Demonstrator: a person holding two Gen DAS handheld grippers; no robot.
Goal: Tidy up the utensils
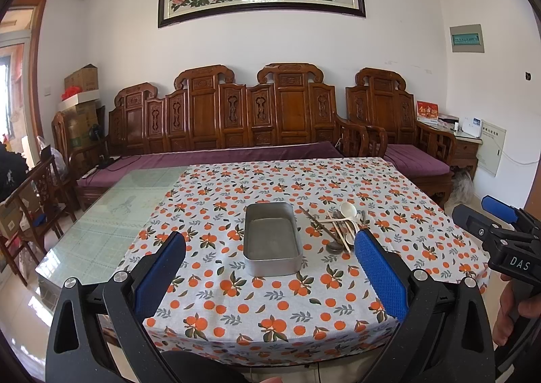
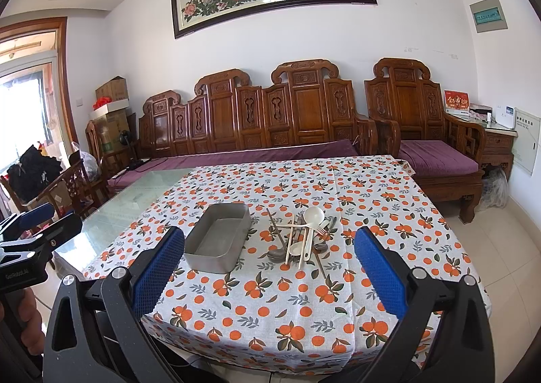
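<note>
My right claw (image 2: 268, 276) (wide open, empty, like my left claw (image 1: 270, 276)) is nearer the utensils (image 2: 306, 241), lying ahead, handles toward me, right of the tin (image 2: 218, 237).

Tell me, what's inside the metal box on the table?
Nothing: the metal box shows only its bare grey bottom. The spoons and chopsticks lie heaped beside it on the tablecloth. Whatever sits beneath the heap is hidden.

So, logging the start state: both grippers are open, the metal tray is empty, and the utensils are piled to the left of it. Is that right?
Not quite: the utensil pile lies to the right of the metal tray, as the right wrist view shows. The tray is empty, and the left gripper and right gripper are open.
</note>
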